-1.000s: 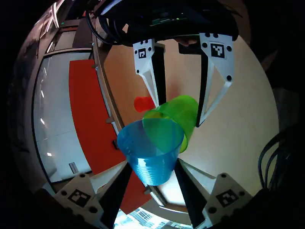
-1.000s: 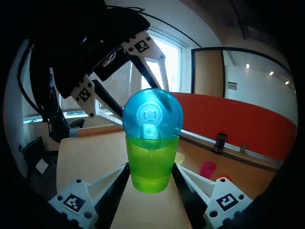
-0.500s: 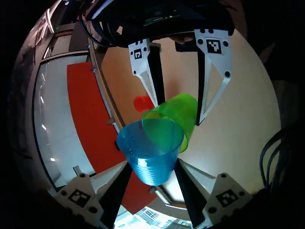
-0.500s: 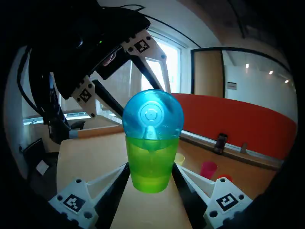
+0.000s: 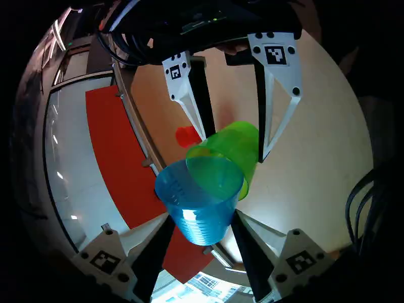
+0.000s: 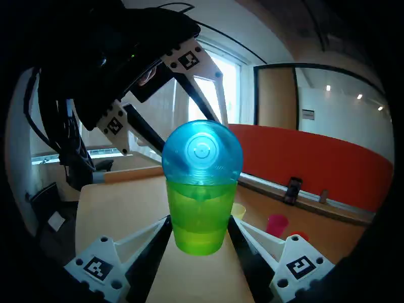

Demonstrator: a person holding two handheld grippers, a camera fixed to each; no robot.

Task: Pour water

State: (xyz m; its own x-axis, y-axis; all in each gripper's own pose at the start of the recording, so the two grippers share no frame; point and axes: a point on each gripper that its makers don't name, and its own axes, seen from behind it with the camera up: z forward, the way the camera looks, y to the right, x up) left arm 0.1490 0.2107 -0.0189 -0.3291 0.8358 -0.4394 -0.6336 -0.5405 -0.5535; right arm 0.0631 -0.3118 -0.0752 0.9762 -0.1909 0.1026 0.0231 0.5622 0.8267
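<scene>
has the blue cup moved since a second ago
Yes, slightly. In the right gripper view the blue cup seems tipped further: its top edge sits a little lower against the window frame behind, over the green cup.

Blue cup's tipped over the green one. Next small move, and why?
Probably roll the left gripper back to right the blue cup, keeping its rim over the green cup. The blue cup is tipped steeply, the green cup looks to hold liquid, and no stream is visible between them, so the pour looks finished.
</scene>
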